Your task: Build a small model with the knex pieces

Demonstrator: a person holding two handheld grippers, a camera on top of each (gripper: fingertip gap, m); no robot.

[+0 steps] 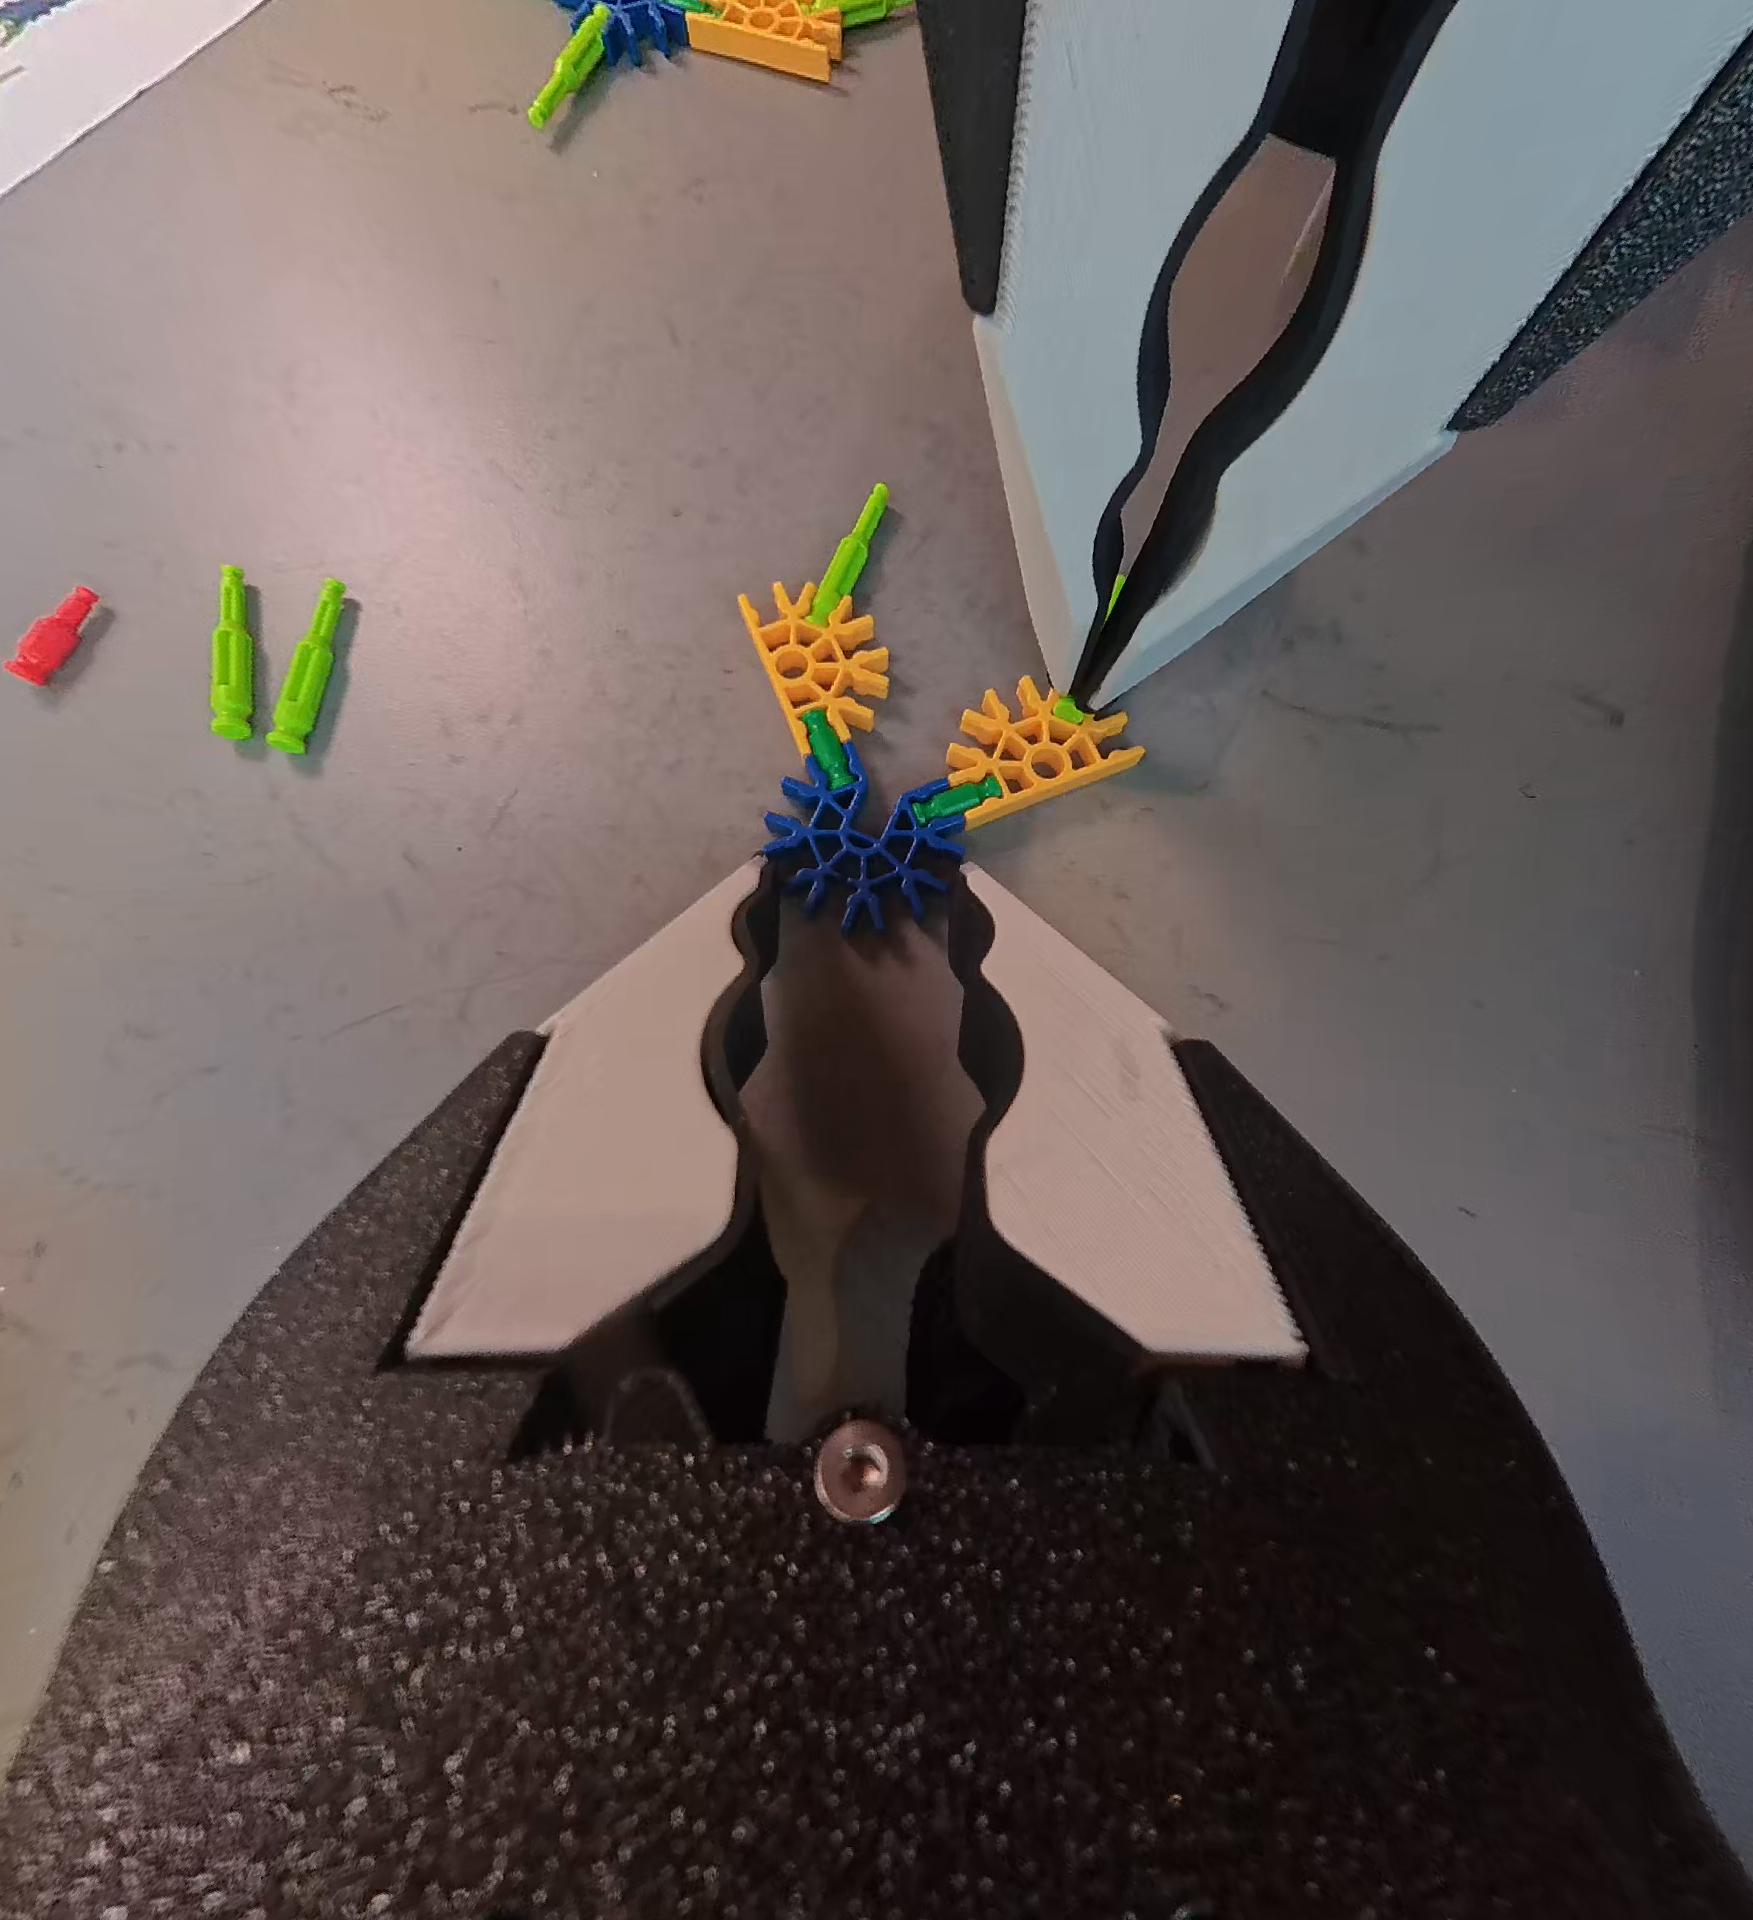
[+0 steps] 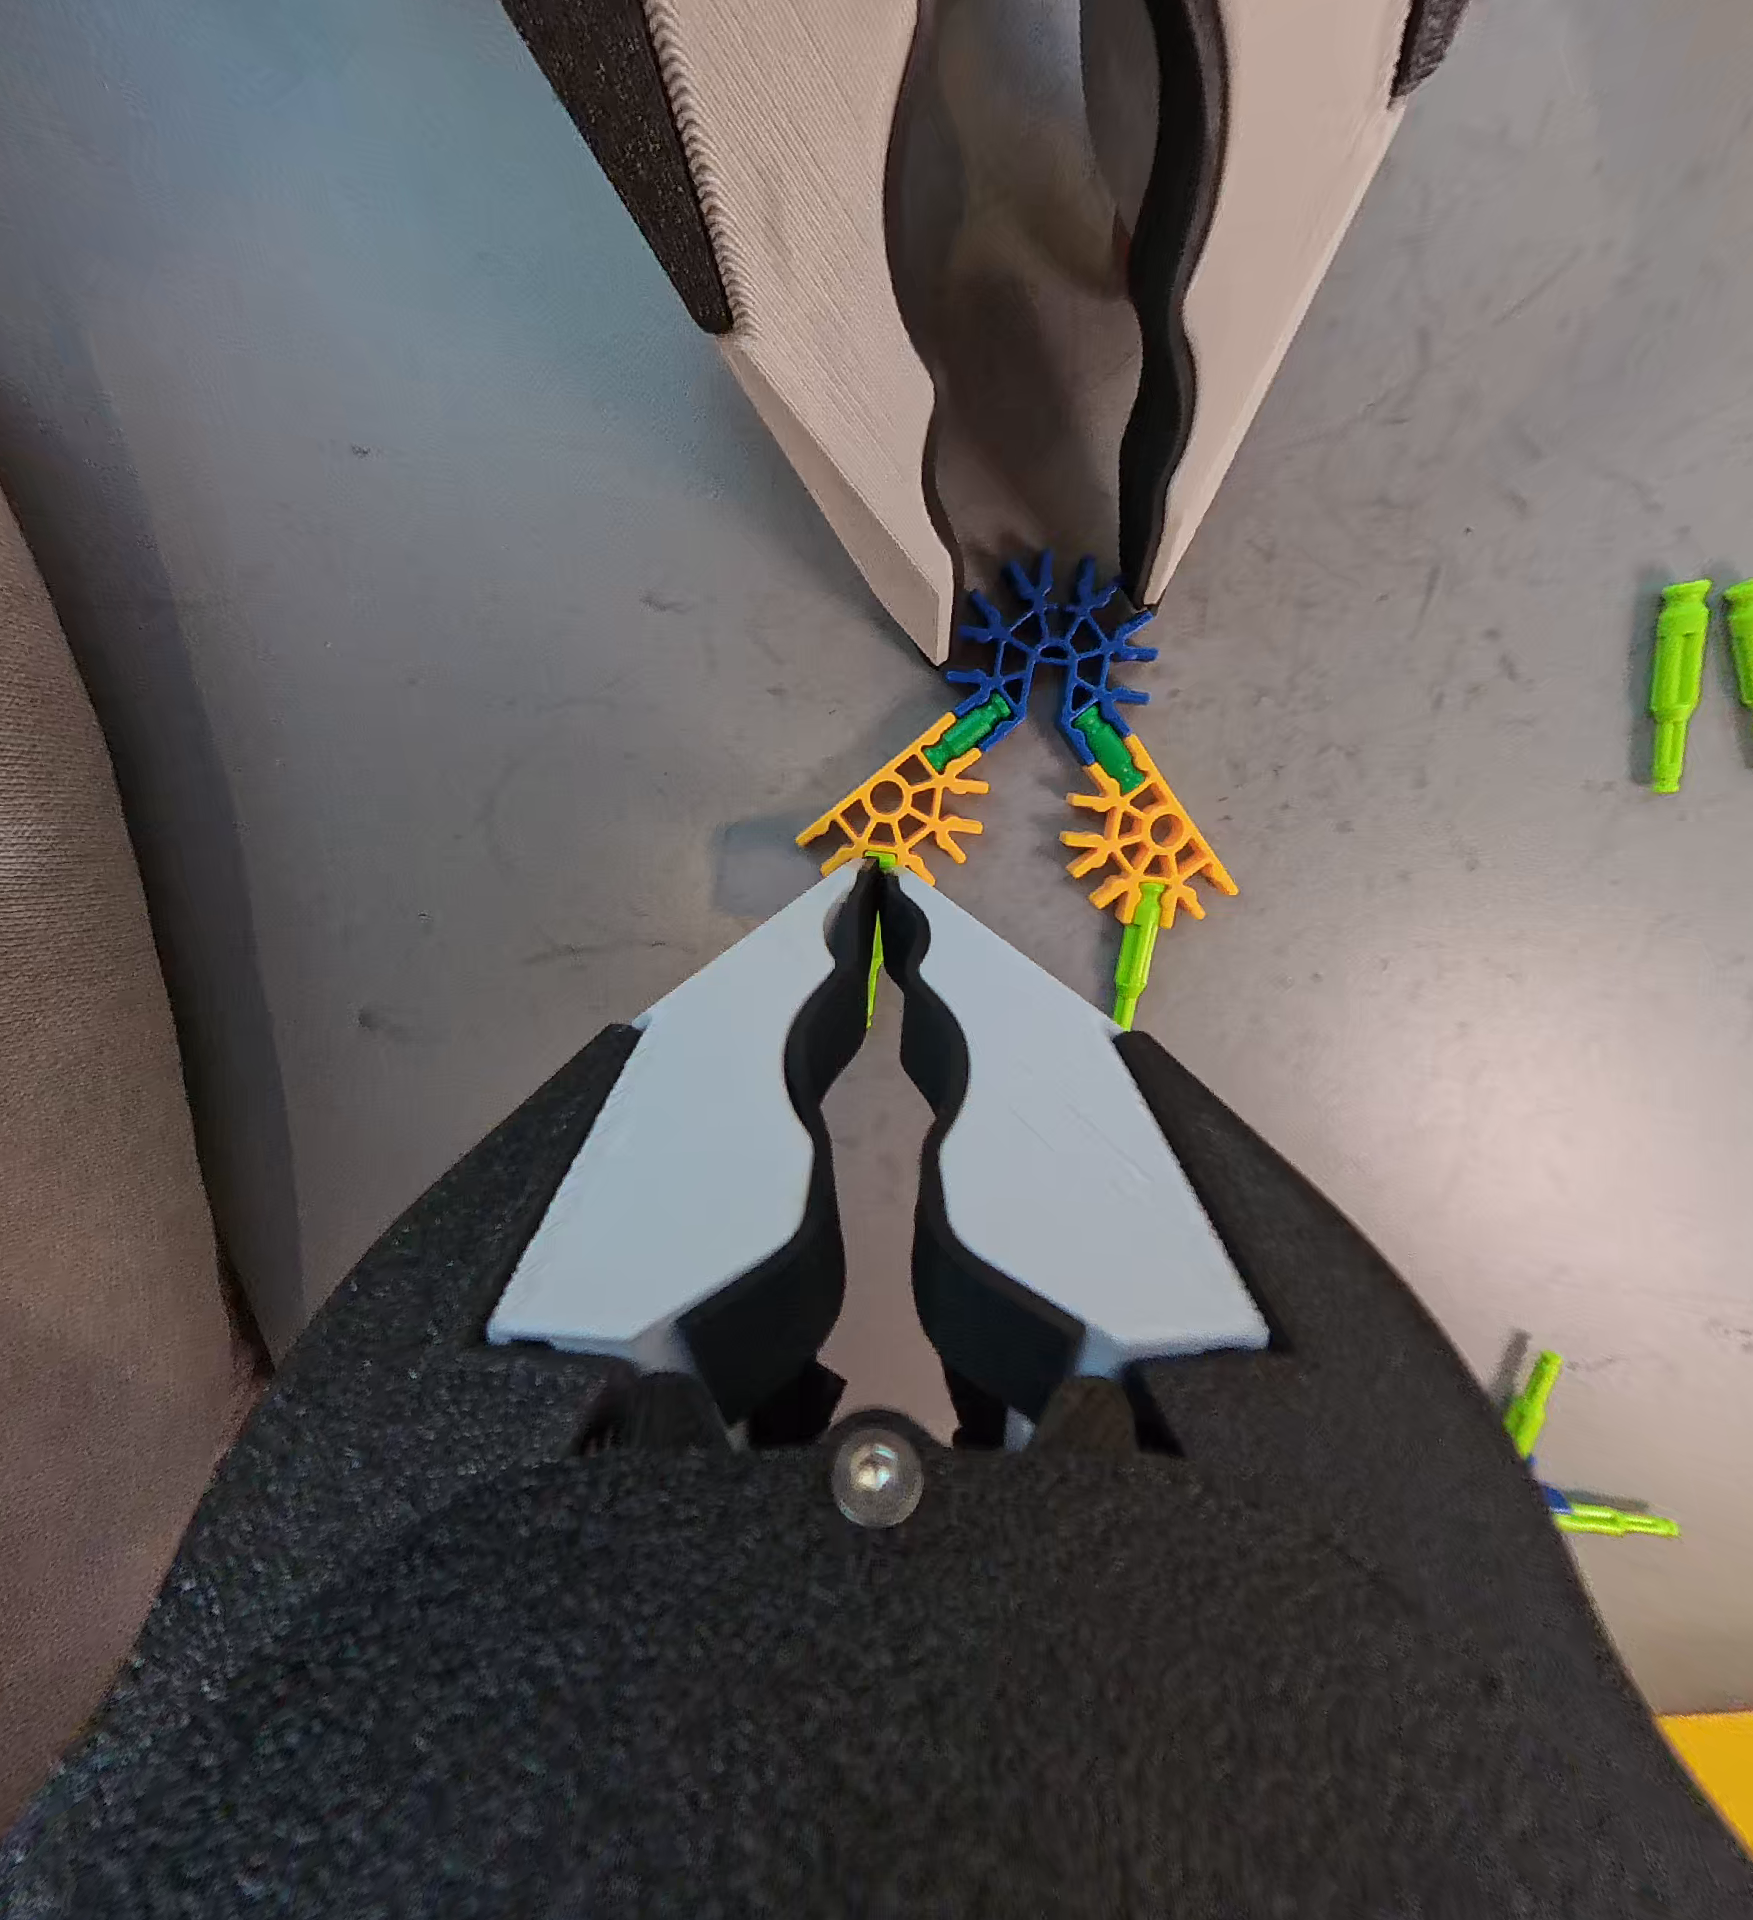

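While the left gripper [image 1: 859,883] is bracing the blue snowflake connector [image 1: 856,854] between its parted tips on the grey table [image 1: 436,416], the right gripper [image 2: 874,878] is pinching a lime-green rod [image 2: 874,961] lengthwise, nose-first at the near orange connector [image 2: 893,808].

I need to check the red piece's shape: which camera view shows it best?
The left wrist view: the red piece lies alone on the grey table, fully visible, left of two loose light green rods. The right wrist view does not show it at all.
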